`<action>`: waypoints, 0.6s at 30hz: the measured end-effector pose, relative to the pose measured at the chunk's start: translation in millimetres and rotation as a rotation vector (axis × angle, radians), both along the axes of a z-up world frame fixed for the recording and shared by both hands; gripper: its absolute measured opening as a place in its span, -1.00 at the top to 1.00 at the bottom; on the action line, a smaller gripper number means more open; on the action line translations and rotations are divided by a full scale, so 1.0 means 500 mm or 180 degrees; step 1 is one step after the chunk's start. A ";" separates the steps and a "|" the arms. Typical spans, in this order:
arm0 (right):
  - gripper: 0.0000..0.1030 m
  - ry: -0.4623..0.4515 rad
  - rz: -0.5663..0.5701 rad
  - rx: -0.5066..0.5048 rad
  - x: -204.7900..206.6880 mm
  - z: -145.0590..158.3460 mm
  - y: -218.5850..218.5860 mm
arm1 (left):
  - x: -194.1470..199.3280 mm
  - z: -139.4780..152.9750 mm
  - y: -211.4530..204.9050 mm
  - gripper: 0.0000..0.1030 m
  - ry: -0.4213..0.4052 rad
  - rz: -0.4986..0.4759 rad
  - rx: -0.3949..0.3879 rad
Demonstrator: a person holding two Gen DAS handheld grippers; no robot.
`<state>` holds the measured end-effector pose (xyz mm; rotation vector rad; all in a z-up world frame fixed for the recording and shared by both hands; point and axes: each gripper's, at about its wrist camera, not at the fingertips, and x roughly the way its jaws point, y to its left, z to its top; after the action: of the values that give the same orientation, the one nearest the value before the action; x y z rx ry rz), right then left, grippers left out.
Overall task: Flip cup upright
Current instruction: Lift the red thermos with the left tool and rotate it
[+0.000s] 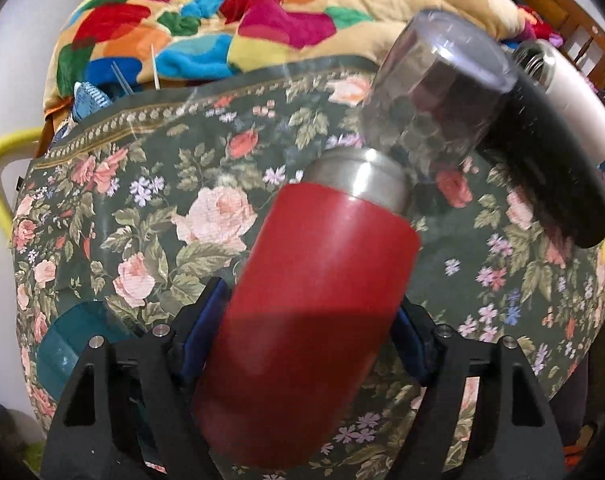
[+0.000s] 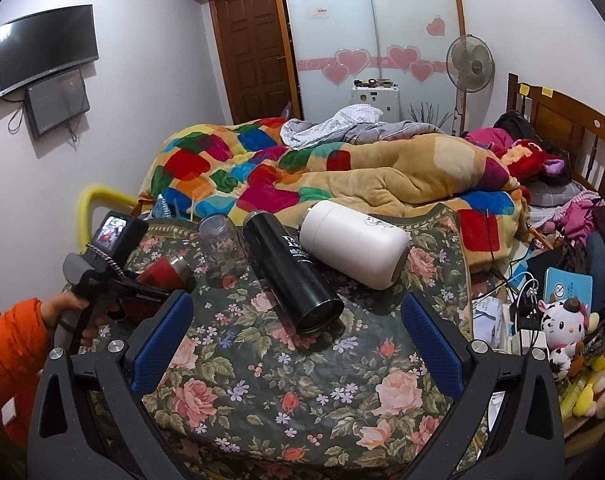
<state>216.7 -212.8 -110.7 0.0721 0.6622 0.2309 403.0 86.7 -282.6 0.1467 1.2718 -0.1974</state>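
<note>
A red cup (image 1: 302,312) with a steel rim is clamped between my left gripper's (image 1: 302,340) blue-padded fingers, tilted, its steel end pointing away from the camera, above the floral cloth. It also shows in the right wrist view (image 2: 164,272), held by the left gripper (image 2: 142,284) at the table's left. A clear glass (image 1: 430,96) stands upside down behind it. A black flask (image 2: 294,276) and a white flask (image 2: 354,248) lie on their sides. My right gripper (image 2: 298,344) is open and empty, in front of the black flask.
The table carries a floral cloth (image 2: 302,400). A bed with a colourful blanket (image 2: 302,172) lies behind it. A teal object (image 1: 74,344) lies at the table's left edge. Toys and clutter (image 2: 562,332) crowd the right side. A yellow rail (image 2: 90,200) stands at the left.
</note>
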 end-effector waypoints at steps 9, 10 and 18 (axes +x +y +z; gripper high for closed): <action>-1.00 -0.0068 0.0008 -0.0040 -0.009 0.013 0.007 | -0.011 0.018 0.001 -0.32 -0.0021 0.0211 -0.0266; -1.00 -0.0076 0.0004 -0.0044 -0.012 0.015 0.007 | -0.016 0.024 -0.005 -0.31 -0.0051 0.0198 -0.0279; -1.00 -0.0170 -0.0008 -0.0048 -0.039 0.037 0.006 | -0.092 0.123 -0.061 -0.26 -0.0395 -0.0005 -0.0270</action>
<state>197.4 -209.8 -92.3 0.0523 0.6104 0.2247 356.8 56.2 -221.2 0.0859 1.1380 -0.2397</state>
